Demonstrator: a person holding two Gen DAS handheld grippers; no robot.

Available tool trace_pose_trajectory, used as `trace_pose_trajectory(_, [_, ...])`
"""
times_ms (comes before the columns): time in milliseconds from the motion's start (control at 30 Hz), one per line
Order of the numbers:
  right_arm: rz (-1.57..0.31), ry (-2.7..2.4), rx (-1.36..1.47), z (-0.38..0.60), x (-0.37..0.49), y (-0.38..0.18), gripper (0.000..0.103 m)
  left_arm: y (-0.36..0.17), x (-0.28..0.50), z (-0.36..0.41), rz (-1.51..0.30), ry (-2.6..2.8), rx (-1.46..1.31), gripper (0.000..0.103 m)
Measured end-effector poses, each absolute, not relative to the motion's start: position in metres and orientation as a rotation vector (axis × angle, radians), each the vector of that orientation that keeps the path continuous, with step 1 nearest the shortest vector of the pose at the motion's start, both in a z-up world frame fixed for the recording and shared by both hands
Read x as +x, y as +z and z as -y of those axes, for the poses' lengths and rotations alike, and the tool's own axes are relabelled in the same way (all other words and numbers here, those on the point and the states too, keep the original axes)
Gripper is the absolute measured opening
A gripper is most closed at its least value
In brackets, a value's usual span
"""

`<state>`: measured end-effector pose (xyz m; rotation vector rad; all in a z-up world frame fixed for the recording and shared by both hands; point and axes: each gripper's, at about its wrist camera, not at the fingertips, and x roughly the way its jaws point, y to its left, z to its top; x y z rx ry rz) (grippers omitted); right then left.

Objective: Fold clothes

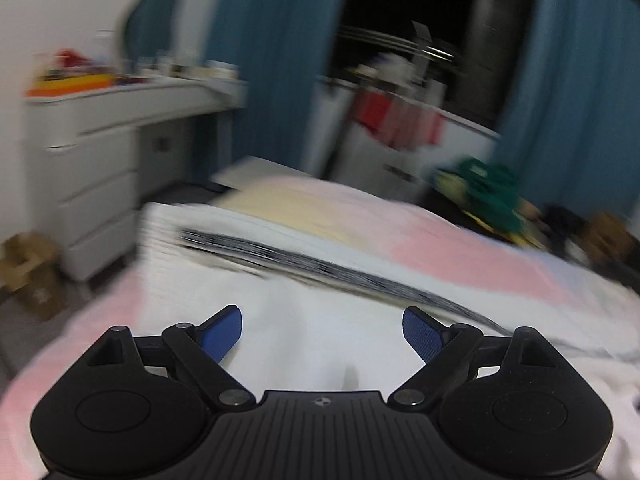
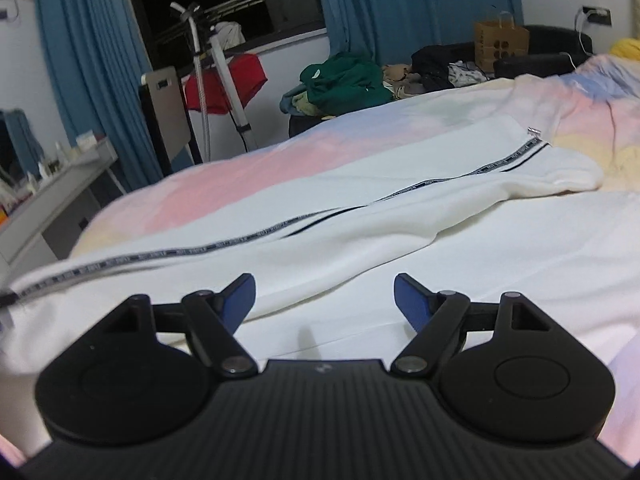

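A white zip-up garment (image 2: 360, 208) with a dark patterned band along its zipper lies spread across the bed. In the blurred left wrist view the same white garment (image 1: 304, 312) fills the foreground, its dark band running from centre left to lower right. My left gripper (image 1: 322, 330) hovers over the white cloth, jaws wide apart, nothing between the blue pads. My right gripper (image 2: 324, 300) hangs above the near edge of the garment, jaws also wide apart and holding nothing.
The bed has a pastel pink, yellow and blue cover (image 2: 224, 176). A white dresser (image 1: 92, 160) stands at the left, a clothes pile with a green garment (image 2: 344, 80) and a paper bag (image 2: 500, 44) beyond the bed. Blue curtains (image 2: 400, 12) frame a dark window.
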<state>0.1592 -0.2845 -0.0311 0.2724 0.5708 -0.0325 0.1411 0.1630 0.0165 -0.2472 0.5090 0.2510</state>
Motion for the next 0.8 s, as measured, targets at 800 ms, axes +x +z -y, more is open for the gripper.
trace_pose_trajectory(800, [-0.765, -0.009, 0.319, 0.288, 0.201, -0.084, 0.078, 0.008, 0.184, -0.225, -0.701, 0.416, -0.297, 0.090])
